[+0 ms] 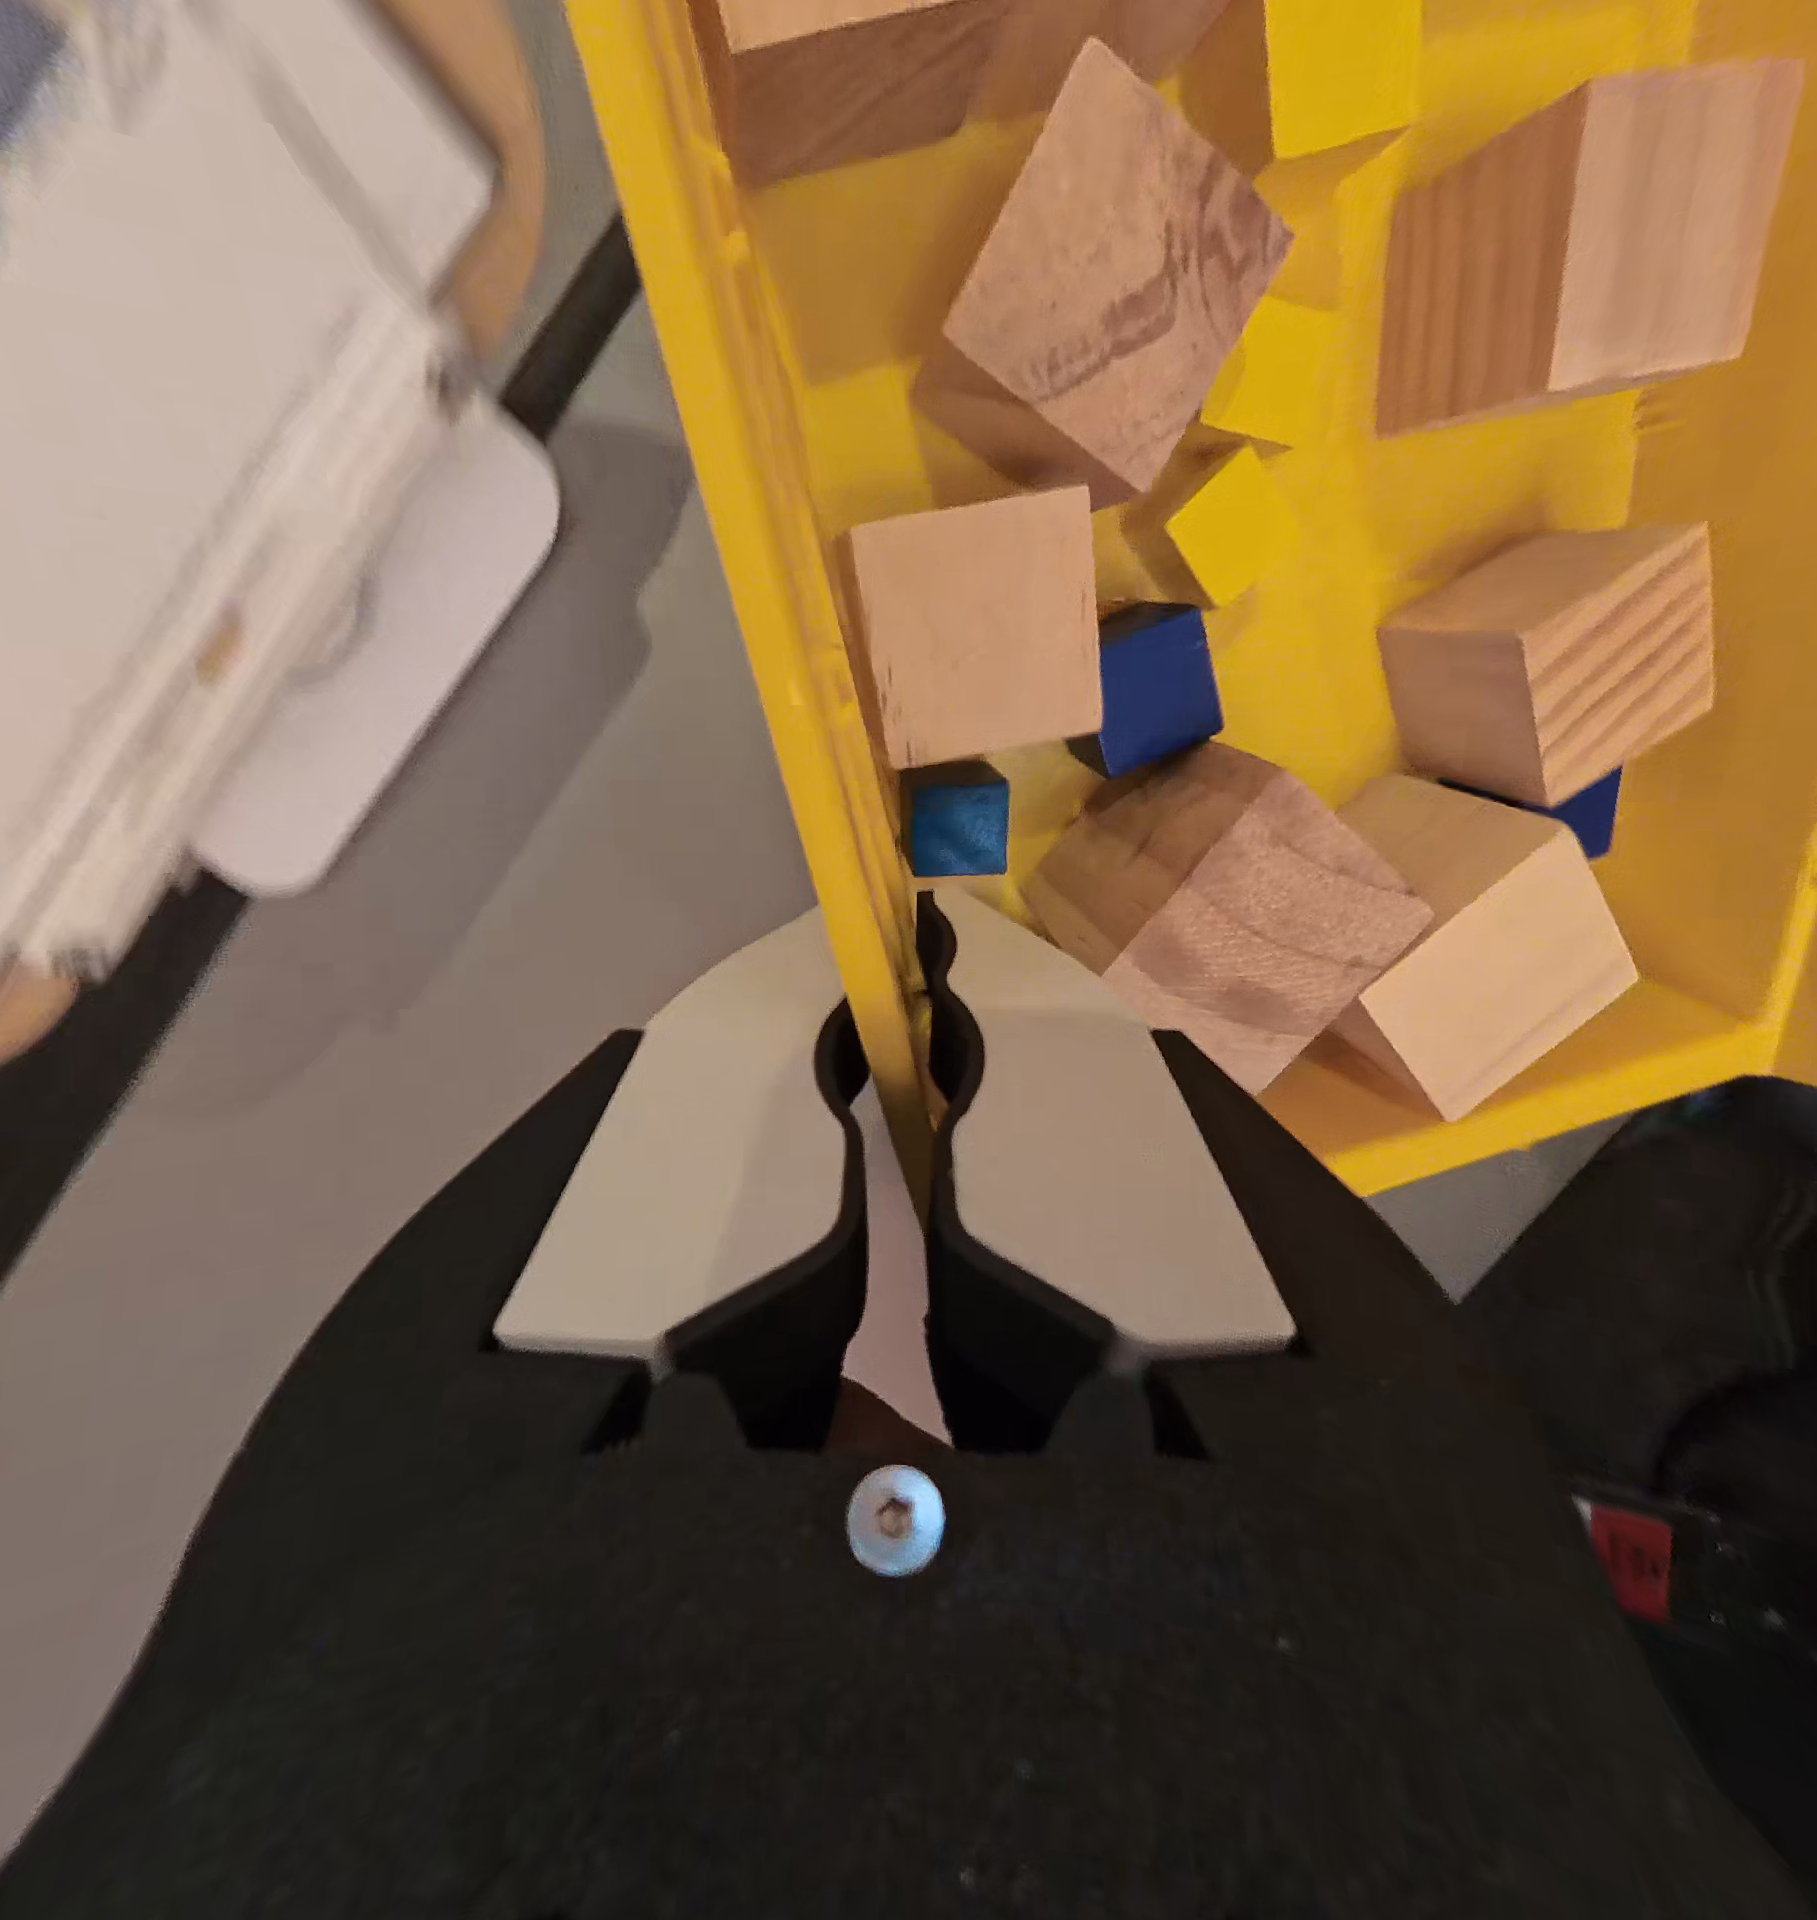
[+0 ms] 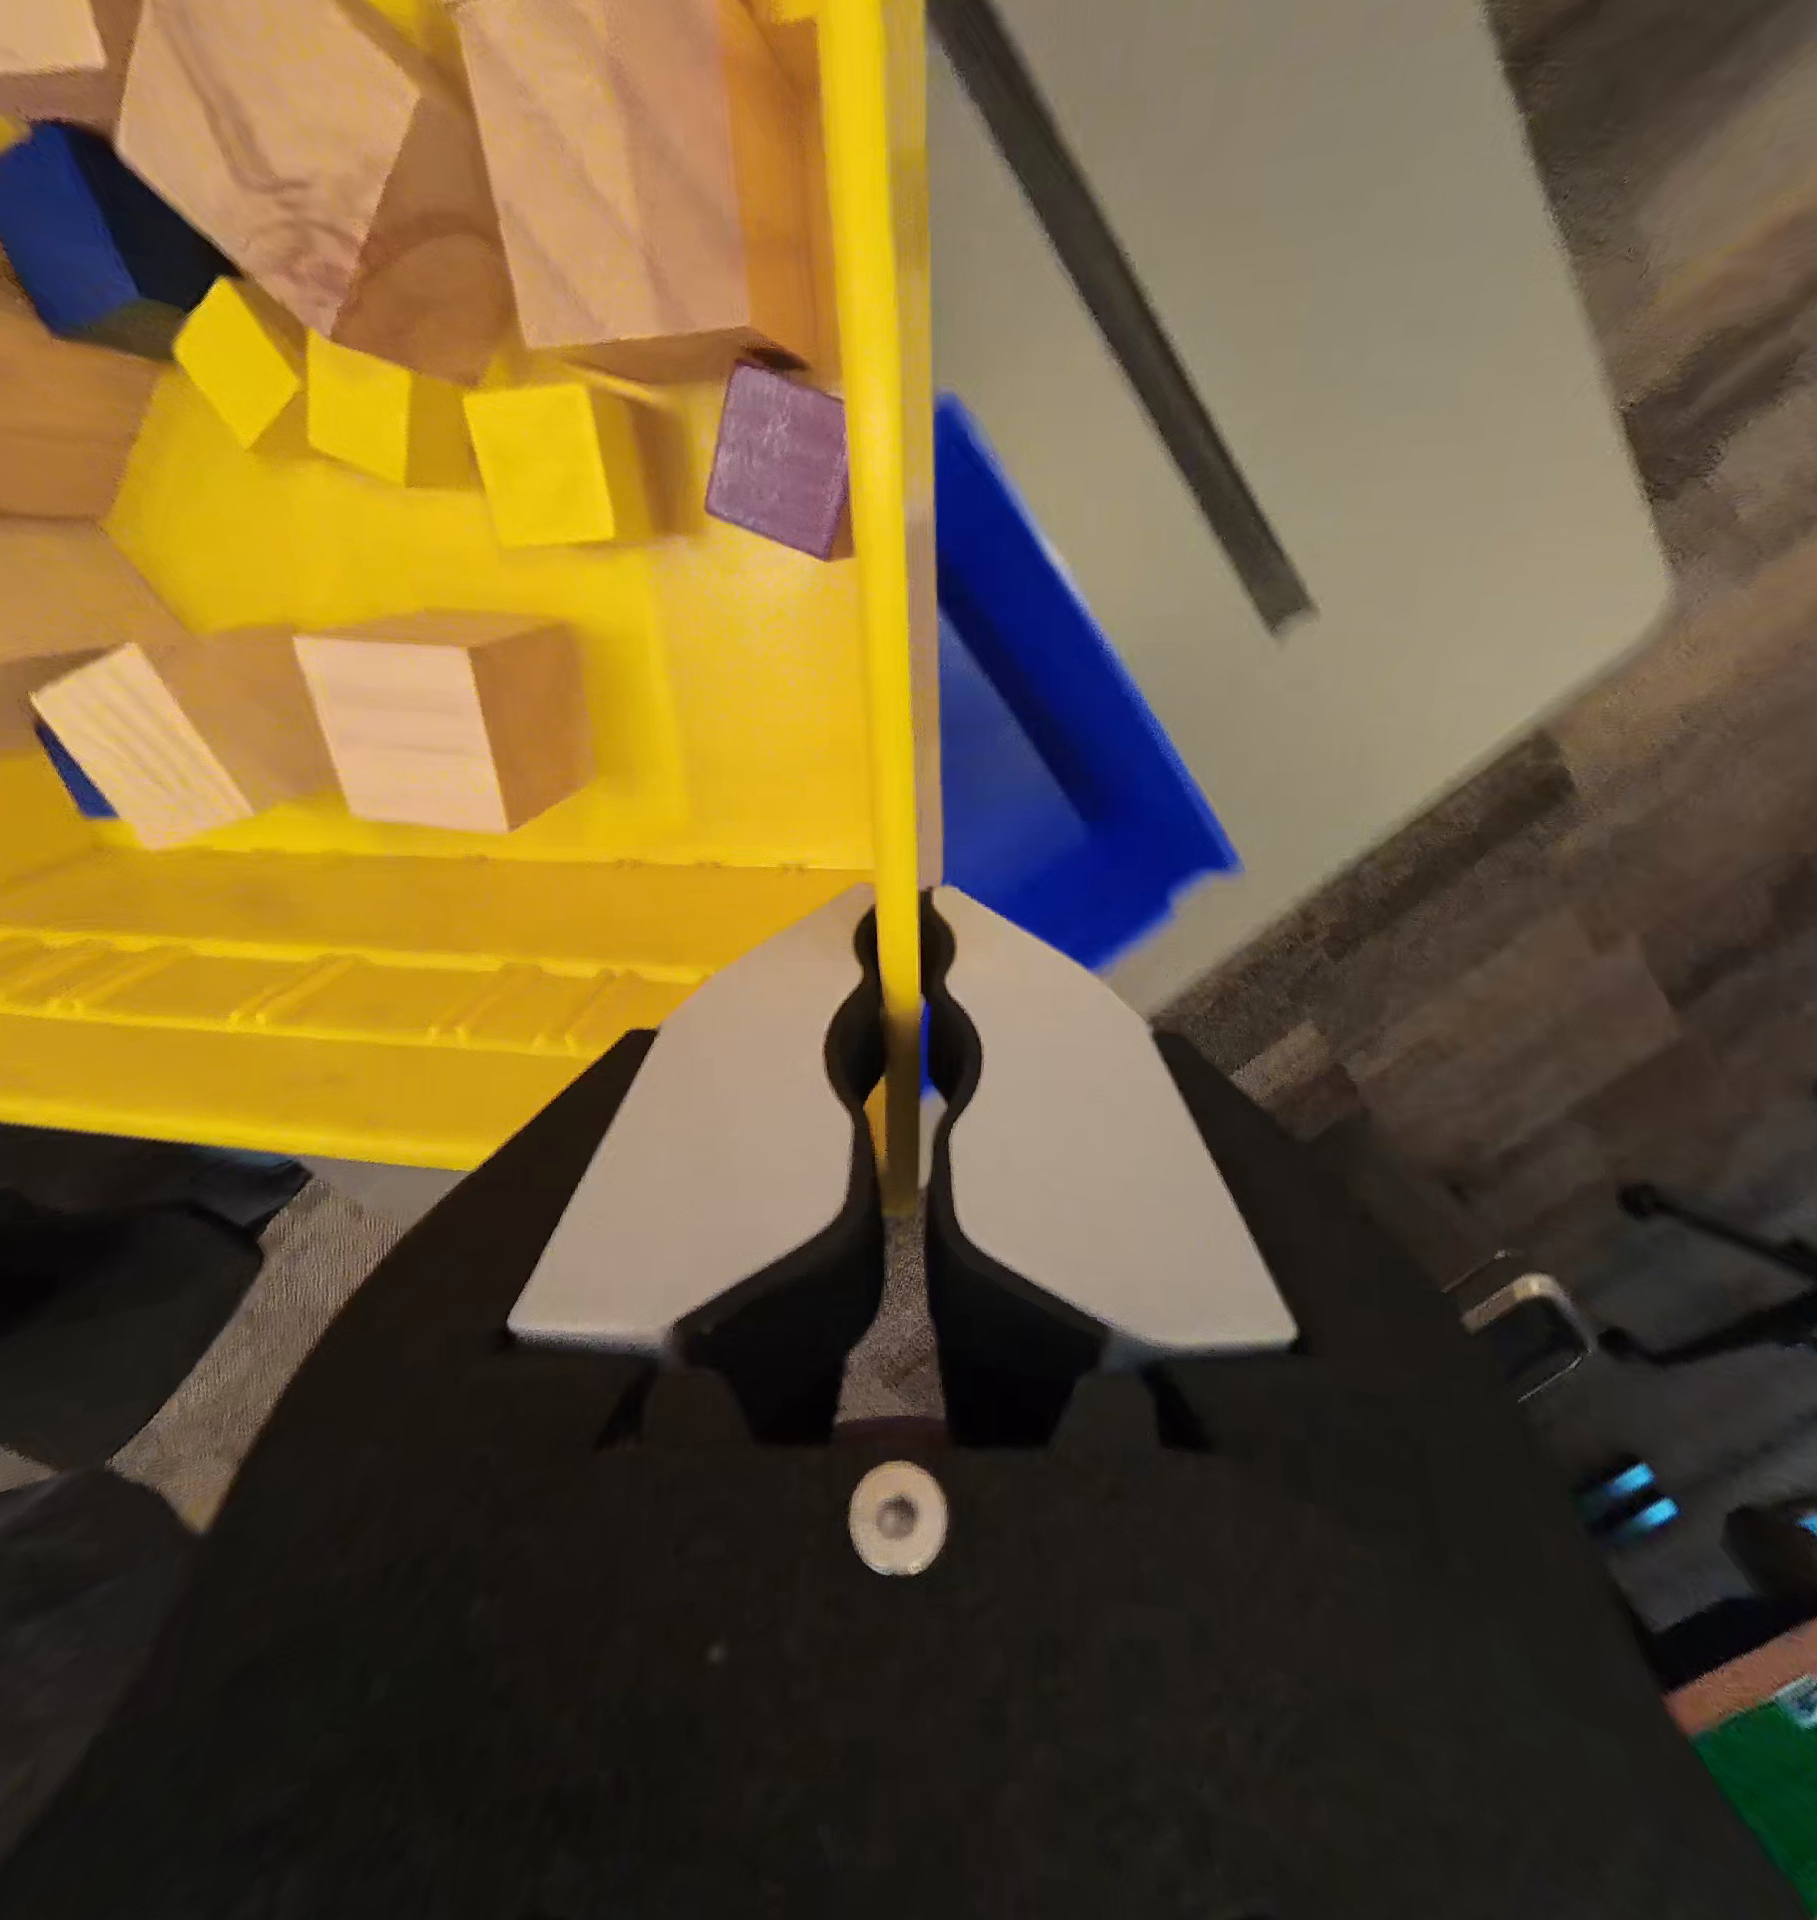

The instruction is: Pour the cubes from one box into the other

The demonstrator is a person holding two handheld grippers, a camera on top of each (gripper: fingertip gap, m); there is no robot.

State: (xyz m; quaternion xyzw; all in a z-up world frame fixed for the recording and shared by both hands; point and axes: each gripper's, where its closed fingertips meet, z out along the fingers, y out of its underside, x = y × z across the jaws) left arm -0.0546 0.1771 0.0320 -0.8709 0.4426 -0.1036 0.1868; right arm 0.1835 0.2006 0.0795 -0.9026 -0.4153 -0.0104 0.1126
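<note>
Two grippers are tipping a yellow box of cubes, mid-pour. The left gripper is pinching one side wall, and the right gripper is clamping the opposite wall. Wooden blocks, along with small blue, yellow and purple cubes, are gathering toward twelve o'clock inside the box. The blue box is waiting at about one o'clock beyond the right gripper. The next move probably calls for a steeper tilt, with the yellow box's lip over the blue box.

Each wrist camera looks forward along its own fingers, very close, toward twelve o'clock at opposite walls of the shared yellow box interior.
</note>
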